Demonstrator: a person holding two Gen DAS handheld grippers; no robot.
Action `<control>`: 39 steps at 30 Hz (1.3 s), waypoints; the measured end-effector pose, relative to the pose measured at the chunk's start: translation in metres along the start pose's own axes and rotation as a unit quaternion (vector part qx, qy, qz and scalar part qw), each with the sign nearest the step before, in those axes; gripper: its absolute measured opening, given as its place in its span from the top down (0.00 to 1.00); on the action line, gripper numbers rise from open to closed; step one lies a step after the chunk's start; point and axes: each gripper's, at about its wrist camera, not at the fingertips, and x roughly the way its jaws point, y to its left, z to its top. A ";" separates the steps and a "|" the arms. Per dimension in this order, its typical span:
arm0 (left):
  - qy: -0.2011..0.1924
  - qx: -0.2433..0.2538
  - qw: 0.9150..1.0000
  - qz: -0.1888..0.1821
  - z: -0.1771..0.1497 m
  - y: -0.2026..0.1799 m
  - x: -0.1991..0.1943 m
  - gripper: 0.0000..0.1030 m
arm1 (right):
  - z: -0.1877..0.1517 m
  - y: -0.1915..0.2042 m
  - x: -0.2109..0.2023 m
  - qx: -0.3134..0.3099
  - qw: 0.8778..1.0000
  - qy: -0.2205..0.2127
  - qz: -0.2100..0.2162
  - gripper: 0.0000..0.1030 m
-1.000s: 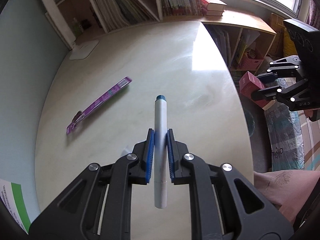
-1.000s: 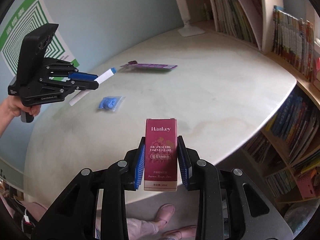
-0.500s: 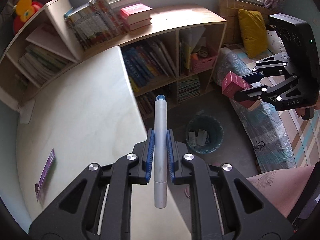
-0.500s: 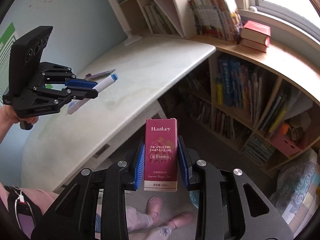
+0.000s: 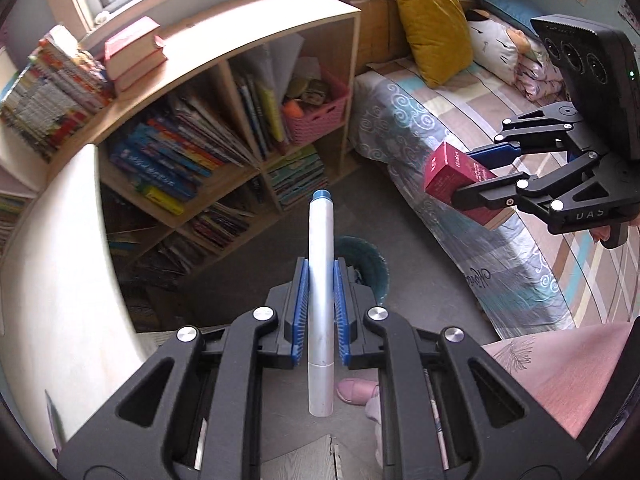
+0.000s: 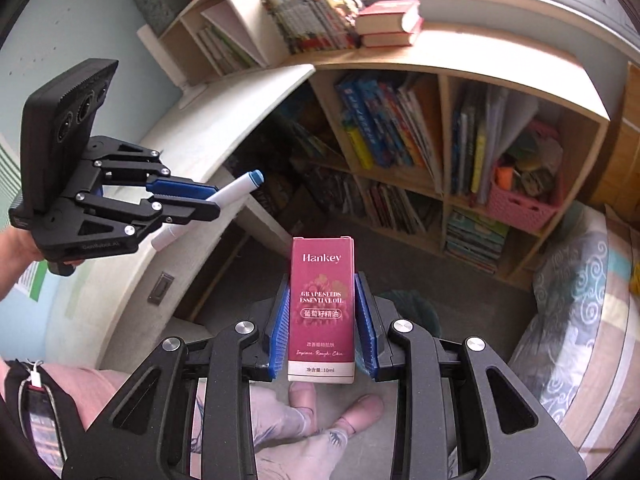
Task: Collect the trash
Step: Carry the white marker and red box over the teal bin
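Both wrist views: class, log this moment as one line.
left gripper: shut on marker | right gripper: shut on red box | bin: below

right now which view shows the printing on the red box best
The right wrist view: the red box faces the camera between the right gripper fingers, its label readable. The left wrist view shows it off to the side, angled and small.

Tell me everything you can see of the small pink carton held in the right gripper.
The carton is a slim, upright, magenta cardboard box with a white band at its base. It is printed "Hankey, Grape Seeds Essential Oil, 10ml", with Chinese text and a faint floral design. It looks closed and undented. The right gripper clamps it by both long sides between blue ribbed pads, its top sticking out beyond them. It is held in the air above the floor, near a bookshelf.
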 end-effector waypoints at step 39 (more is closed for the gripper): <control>0.142 -0.028 0.988 -0.055 -0.003 -0.019 0.192 0.89 | -0.082 -0.142 0.136 0.178 0.976 0.100 0.068 0.70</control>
